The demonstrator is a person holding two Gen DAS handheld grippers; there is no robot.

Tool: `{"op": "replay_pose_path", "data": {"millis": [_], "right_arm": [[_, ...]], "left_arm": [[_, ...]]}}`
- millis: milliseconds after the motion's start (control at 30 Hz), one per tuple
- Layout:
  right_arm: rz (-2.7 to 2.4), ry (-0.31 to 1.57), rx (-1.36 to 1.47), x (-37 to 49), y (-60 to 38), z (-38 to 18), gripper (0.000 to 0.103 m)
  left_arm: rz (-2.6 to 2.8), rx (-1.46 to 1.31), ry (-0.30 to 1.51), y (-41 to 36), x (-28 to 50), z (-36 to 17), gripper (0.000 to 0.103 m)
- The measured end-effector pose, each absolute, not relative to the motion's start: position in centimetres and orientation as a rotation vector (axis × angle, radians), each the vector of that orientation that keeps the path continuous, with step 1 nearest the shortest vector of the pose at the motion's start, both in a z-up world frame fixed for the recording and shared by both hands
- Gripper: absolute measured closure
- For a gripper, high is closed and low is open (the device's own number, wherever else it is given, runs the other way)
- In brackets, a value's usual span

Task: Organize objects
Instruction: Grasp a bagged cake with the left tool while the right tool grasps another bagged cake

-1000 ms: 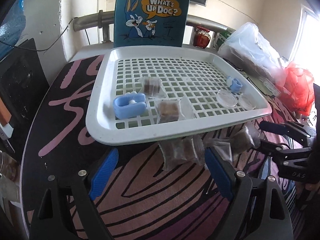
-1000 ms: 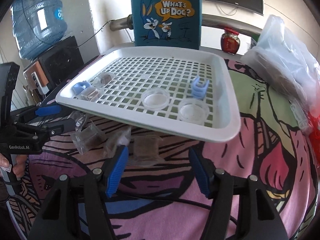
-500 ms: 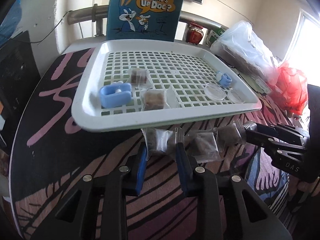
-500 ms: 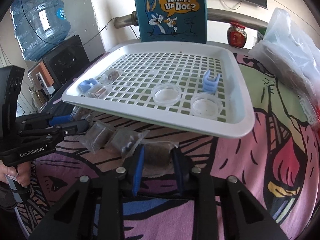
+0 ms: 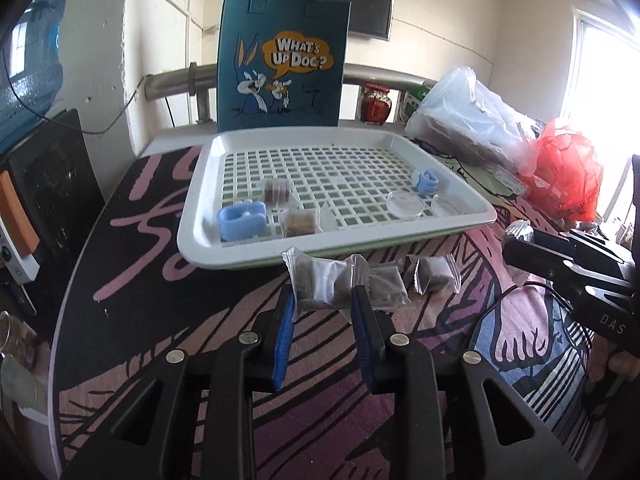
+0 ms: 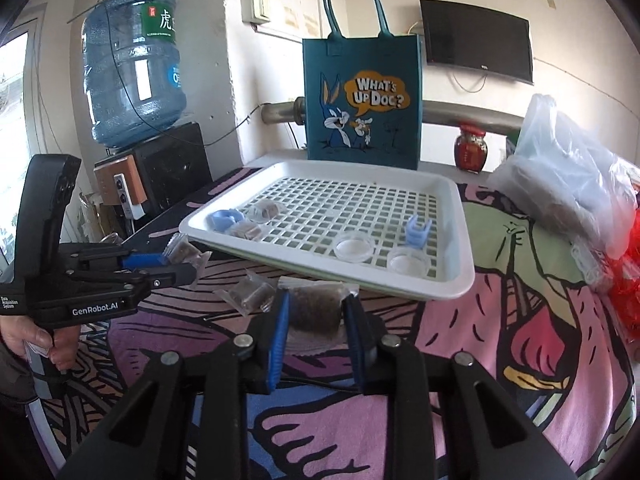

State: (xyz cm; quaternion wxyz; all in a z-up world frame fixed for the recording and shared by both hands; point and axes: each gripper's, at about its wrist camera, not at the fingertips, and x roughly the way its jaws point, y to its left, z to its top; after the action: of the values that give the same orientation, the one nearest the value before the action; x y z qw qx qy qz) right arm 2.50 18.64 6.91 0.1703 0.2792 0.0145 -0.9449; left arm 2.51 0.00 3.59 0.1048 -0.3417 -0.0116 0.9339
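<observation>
A clear sachet of brown contents (image 5: 320, 285) is clamped between the blue pads of the left hand-held gripper (image 5: 322, 304), raised off the patterned table (image 5: 160, 264). A second brown sachet (image 6: 316, 308) is pinched by the right hand-held gripper (image 6: 314, 312). Between the two grippers, two more sachets (image 5: 434, 274) are left lying on the table. Just beyond both grippers the white slotted tray (image 5: 200, 240) is seen, holding two sachets, two blue clips and two clear round lids.

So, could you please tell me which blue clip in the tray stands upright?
The blue clip beside the two clear lids, prongs up; the other clip lies flat.
</observation>
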Motion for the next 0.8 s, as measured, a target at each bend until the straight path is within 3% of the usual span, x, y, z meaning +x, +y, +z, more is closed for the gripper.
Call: {"op": "replay_pose_path", "data": {"millis": [800], "right_arm": [[-2.686,0.018,0.765,3.07,18.95,6.99,0.077]], "left_arm": [[2.815,-0.971,-0.024,-0.07,3.06,3.85,0.076]]}}
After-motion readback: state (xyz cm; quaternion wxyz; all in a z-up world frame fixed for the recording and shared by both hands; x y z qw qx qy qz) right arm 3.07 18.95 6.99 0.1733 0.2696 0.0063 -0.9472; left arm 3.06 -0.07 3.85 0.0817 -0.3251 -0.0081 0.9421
